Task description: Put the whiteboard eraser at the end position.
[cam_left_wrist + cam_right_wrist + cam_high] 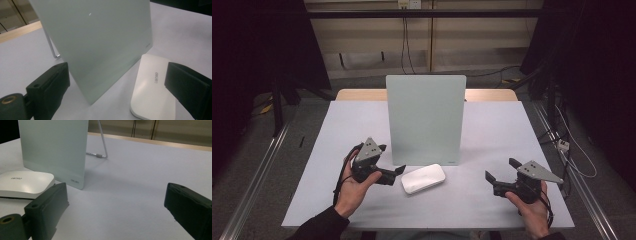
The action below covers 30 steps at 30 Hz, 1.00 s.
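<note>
Overhead, the left claw (391,159) is hovering released just left of the white eraser (423,178), which is lying on the grey surface (492,130) before the standing glass board (425,119). The right claw (500,170) is gaping too, well apart. Left gripper view: jaws are straddling board edge and eraser (151,90). Right gripper view: eraser (25,184) is sitting at left, beside the board (53,150).

We see a flat white eraser (150,87) lying just ahead of our left jaws, nearer the right-hand one, beside the upright frosted glass board (100,42) between them.
</note>
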### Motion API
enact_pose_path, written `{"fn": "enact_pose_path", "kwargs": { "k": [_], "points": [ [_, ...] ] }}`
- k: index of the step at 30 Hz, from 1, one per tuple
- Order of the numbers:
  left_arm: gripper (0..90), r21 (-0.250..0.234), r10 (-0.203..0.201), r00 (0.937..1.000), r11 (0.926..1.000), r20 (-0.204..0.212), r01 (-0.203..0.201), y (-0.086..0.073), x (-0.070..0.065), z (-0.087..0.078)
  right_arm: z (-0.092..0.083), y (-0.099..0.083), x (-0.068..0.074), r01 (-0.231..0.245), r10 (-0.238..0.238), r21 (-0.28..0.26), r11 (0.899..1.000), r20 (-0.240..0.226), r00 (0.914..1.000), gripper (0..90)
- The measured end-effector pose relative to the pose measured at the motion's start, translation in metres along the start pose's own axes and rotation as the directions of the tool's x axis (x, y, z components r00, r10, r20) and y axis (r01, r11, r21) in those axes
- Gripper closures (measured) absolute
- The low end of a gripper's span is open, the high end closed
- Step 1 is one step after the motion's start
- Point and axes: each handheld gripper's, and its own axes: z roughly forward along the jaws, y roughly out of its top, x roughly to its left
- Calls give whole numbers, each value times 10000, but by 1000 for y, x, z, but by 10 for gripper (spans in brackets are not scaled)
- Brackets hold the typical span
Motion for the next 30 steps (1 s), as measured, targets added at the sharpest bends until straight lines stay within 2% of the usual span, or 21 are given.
{"fn": "enact_pose_path", "kwargs": {
  "k": [6,14,19,22,23,26,28,30],
  "points": [
    [59,-107,-92,9996,9999,-251,89,-9,5,-14,-1,0,0,-35,35,31,10000,28,10000,53],
    [61,-22,-286,9984,9996,-479,285,-27,8,-24,-1,-1,0,-10,10,55,10000,12,10000,53],
    [61,-187,-419,9968,9990,-688,407,-31,10,-31,0,-1,0,1,-1,61,10000,27,10000,53],
    [58,-321,-561,9959,9980,-712,539,-35,10,-33,0,-1,0,3,-3,69,10000,24,10000,53],
    [58,-367,-743,9950,9967,-674,720,-36,10,-34,-1,-1,0,8,-8,73,10000,21,10000,52],
    [56,-389,-653,9928,9973,-1001,617,-40,8,-35,-1,-1,1,13,-13,98,10000,18,10000,52],
    [55,-501,-964,9923,9944,-776,927,-43,8,-37,-1,-1,1,43,-44,81,10000,37,10000,52],
    [56,-624,-869,9901,9948,-1098,804,-46,7,-40,-1,-1,1,24,-24,74,10000,36,10000,52]
  ]
}}
